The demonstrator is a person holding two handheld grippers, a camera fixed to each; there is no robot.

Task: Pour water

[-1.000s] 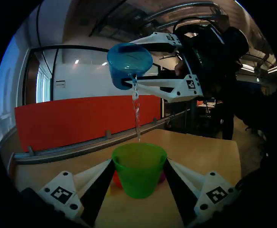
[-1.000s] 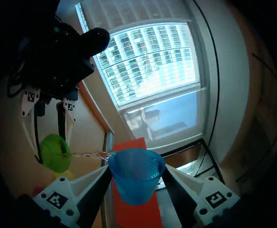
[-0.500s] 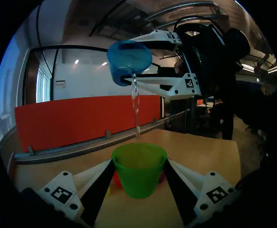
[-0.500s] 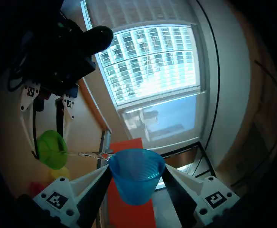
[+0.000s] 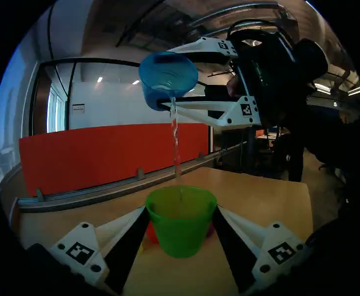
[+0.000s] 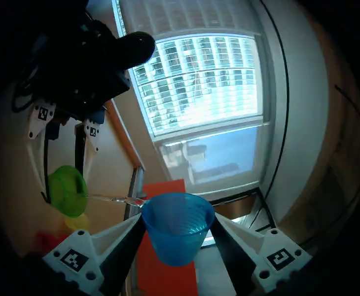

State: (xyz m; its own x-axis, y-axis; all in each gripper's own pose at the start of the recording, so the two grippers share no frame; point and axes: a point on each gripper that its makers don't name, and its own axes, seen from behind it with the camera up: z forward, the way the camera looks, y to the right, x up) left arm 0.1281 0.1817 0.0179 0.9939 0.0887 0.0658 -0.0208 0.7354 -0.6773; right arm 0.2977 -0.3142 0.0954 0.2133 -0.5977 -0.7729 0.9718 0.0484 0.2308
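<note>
Since half a second ago the blue cup (image 5: 167,79) has tipped a touch further and sits slightly higher above the green cup (image 5: 181,219), while the green cup has hardly shifted. The right gripper (image 6: 177,223) has its fingers clenched on the blue cup, one on each side of its wall. The cup lies tilted almost on its side, mouth turned toward the left gripper's camera, directly above the green cup and well apart from it. A thin stream of water (image 5: 174,143) runs from its lower lip straight down into the green cup's open mouth. A little water shows at the low edge inside the blue cup; the level in the green cup cannot be made out.

The left gripper (image 5: 180,215) grasps the green cup upright between both fingers. Whether its base touches the bench (image 5: 264,197) cannot be told. Just behind the green cup, low down, sit a yellow thing (image 6: 74,222) and a red thing (image 6: 44,240), too blurred to name.

The bench is pale wood. Beyond the green cup a metal rail (image 5: 126,186) runs along its far edge, backed by an orange panel (image 5: 91,153) and glass walls. In the right gripper view a bright window with blinds (image 6: 204,84) stands past the blue cup.
</note>
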